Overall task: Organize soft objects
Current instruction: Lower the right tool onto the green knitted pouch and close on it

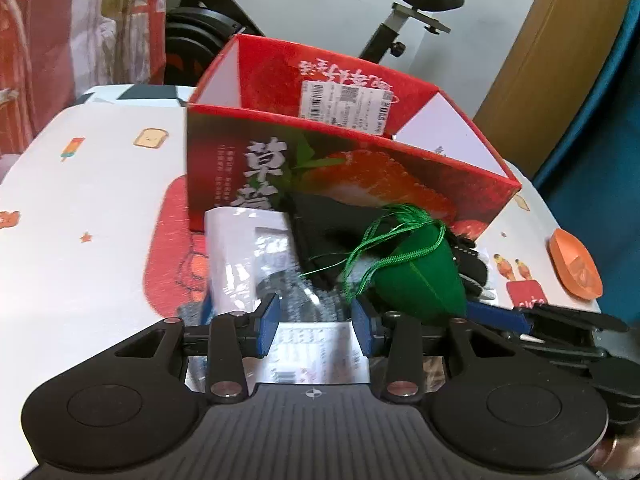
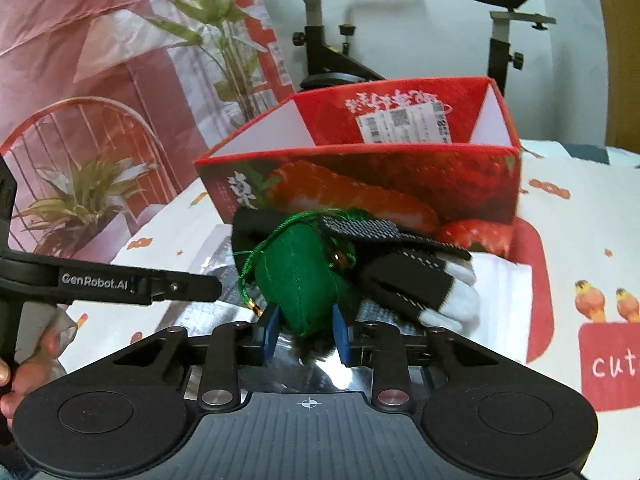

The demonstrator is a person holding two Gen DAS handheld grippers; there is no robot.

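A green felt pouch with a green cord lies on a pile of soft things in front of the red strawberry box, also in the right wrist view. My right gripper has its blue pads on both sides of the pouch's near end and grips it. A black and white glove lies beside the pouch. My left gripper is open over a clear plastic package with a printed label, holding nothing. The right gripper's finger shows at the pouch in the left wrist view.
The table has a white cartoon-print cloth. An orange paper boat sits at the right edge. An exercise bike stands behind the table, and a plant and red chair stand to the left. The left gripper's arm reaches in from the left.
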